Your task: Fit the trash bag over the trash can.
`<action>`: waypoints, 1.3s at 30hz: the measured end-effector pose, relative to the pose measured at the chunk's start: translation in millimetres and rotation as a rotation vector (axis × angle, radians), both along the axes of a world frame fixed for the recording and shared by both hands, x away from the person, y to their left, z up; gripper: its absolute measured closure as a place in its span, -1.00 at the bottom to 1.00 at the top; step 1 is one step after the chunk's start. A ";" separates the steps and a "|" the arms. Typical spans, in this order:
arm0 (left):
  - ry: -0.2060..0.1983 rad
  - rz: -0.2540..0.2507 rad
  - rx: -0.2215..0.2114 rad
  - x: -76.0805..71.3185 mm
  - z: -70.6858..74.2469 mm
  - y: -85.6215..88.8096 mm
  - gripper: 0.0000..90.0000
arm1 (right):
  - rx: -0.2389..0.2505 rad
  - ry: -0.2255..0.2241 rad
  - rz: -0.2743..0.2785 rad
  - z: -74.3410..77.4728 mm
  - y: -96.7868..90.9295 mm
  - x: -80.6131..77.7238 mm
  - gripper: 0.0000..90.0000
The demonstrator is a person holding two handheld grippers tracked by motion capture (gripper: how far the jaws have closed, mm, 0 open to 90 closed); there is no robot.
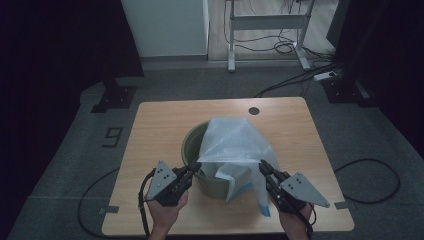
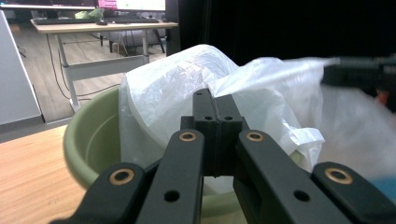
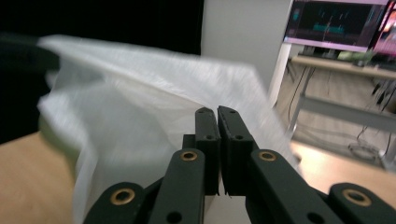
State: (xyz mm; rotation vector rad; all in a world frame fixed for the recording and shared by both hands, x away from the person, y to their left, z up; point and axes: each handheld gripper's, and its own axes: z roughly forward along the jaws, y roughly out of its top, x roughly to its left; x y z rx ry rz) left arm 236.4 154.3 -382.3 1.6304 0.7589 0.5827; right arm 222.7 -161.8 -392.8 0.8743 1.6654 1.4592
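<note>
A pale green bin [image 1: 191, 136] stands in the middle of the wooden table [image 1: 160, 120]. A thin white plastic bag [image 1: 235, 142] billows over and into it, with a blue-printed tail hanging down the front. My left gripper [image 1: 196, 166] is at the bin's near-left rim, its jaws shut on the bag's edge; in the left gripper view its tips [image 2: 214, 95] are pressed together against the bag [image 2: 173, 88] above the bin [image 2: 88, 140]. My right gripper [image 1: 262, 164] is at the bag's near-right side. Its tips [image 3: 216, 111] pinch the film [image 3: 140, 93], which stretches taut across to the other gripper.
A round cable hole [image 1: 254, 111] sits at the table's far edge. Beyond the table are a white desk frame [image 1: 267, 22], a black stand base [image 1: 114, 97] and cables on the floor [image 1: 295, 80]. Another cable loops on the floor at the right [image 1: 372, 180].
</note>
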 end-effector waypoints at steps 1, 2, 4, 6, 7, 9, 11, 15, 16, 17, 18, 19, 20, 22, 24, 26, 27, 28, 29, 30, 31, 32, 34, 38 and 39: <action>0.002 0.004 -0.007 -0.1 0.2 3.5 1.00 | 0.001 -0.007 0.007 3.9 0.5 2.0 0.91; 0.003 0.008 -0.014 -0.4 0.2 6.1 1.00 | 0.005 -0.021 0.023 10.2 2.1 4.8 0.94; 0.005 0.013 -0.021 -1.5 0.1 11.3 1.00 | -0.003 -0.051 0.047 19.3 6.9 7.8 0.96; 0.007 0.011 -0.033 -2.9 0.0 16.3 1.00 | -0.011 -0.079 0.069 26.6 13.4 9.9 0.97; 0.002 0.008 -0.035 -3.3 0.3 18.4 0.95 | -0.014 -0.089 0.082 29.5 16.7 11.0 0.98; -0.016 0.026 -0.028 -4.4 1.6 19.6 0.60 | -0.014 -0.091 0.111 33.0 22.3 13.1 0.98; -0.025 0.034 -0.022 -4.8 3.7 19.5 0.35 | -0.017 -0.091 0.130 34.2 27.6 14.2 0.98; -0.033 0.051 0.017 -0.5 9.9 12.8 -0.02 | -0.033 -0.090 0.158 33.0 34.6 14.2 0.98; -0.033 0.053 0.025 1.4 11.3 10.8 -0.09 | -0.034 -0.090 0.163 32.8 35.1 14.2 0.98; -0.031 0.053 0.035 3.8 12.7 8.6 -0.15 | -0.032 -0.088 0.171 32.7 35.2 14.2 0.98; -0.030 0.051 0.046 6.3 14.0 6.5 -0.20 | -0.030 -0.086 0.177 32.8 35.0 14.0 0.98; -0.031 0.045 0.054 8.7 15.3 4.3 -0.25 | -0.030 -0.085 0.182 32.9 34.5 14.1 0.98; -0.031 0.038 0.066 11.1 16.4 2.2 -0.30 | -0.028 -0.084 0.191 33.0 33.8 14.3 0.98; -0.025 0.029 0.087 16.3 17.8 -2.2 -0.34 | -0.026 -0.081 0.201 33.4 32.0 14.7 0.98; -0.018 0.024 0.102 21.1 17.3 -6.7 -0.27 | -0.016 -0.071 0.216 33.6 30.3 15.5 0.98; -0.017 0.025 0.113 24.1 15.9 -11.1 -0.11 | -0.011 -0.064 0.222 33.6 29.5 16.5 0.98; -0.021 0.027 0.118 24.7 15.3 -13.0 0.00 | -0.007 -0.057 0.229 33.3 29.7 17.0 0.98; -0.023 0.032 0.120 24.9 14.8 -14.4 0.11 | -0.007 -0.054 0.233 32.8 30.2 17.4 0.98; -0.026 0.037 0.122 25.1 14.4 -15.6 0.24 | -0.008 -0.052 0.235 32.4 30.7 17.6 0.98; -0.021 0.034 0.117 25.3 14.0 -16.5 0.37 | -0.009 -0.049 0.239 31.8 31.6 17.6 0.98; -0.018 0.034 0.114 25.4 13.8 -16.5 0.52 | -0.010 -0.047 0.244 30.8 32.6 17.5 0.98; -0.014 0.028 0.111 25.6 13.9 -15.9 0.67 | -0.011 -0.046 0.248 30.0 33.1 17.5 0.97; -0.007 0.038 0.104 25.9 14.2 -13.6 0.89 | -0.006 -0.042 0.269 28.3 33.5 16.6 0.89; -0.002 0.106 0.060 25.2 14.7 -3.7 0.99 | -0.002 -0.063 0.281 25.3 34.7 4.7 0.15; 0.005 0.127 0.038 25.4 14.8 1.6 0.99 | 0.002 -0.069 0.279 24.4 34.0 0.9 0.05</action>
